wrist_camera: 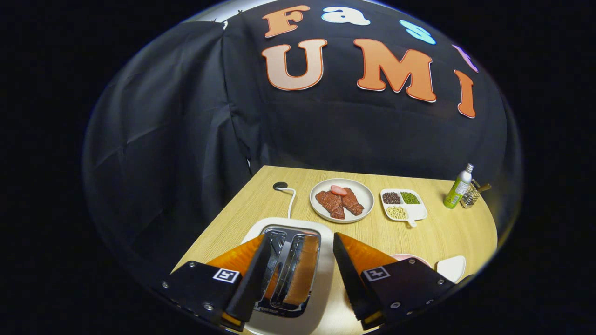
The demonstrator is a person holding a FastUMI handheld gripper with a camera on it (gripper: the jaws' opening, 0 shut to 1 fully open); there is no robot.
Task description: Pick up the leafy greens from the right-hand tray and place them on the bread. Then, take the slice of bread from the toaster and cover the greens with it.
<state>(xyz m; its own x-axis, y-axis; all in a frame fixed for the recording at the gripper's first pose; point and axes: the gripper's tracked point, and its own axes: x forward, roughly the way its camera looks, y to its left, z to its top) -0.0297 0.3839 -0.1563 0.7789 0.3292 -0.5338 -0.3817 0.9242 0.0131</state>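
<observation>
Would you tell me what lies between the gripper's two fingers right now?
In the gripper view, the open gripper straddles the toaster, with the bread slice standing in its right-hand slot.

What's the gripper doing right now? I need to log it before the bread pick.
Gripper: open, holding nothing, fingers spread above the toaster with the bread slice between them.

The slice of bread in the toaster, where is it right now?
In the gripper view, the slice of bread stands in the right-hand slot of the white toaster on the wooden table, directly between the open gripper fingers.
</observation>
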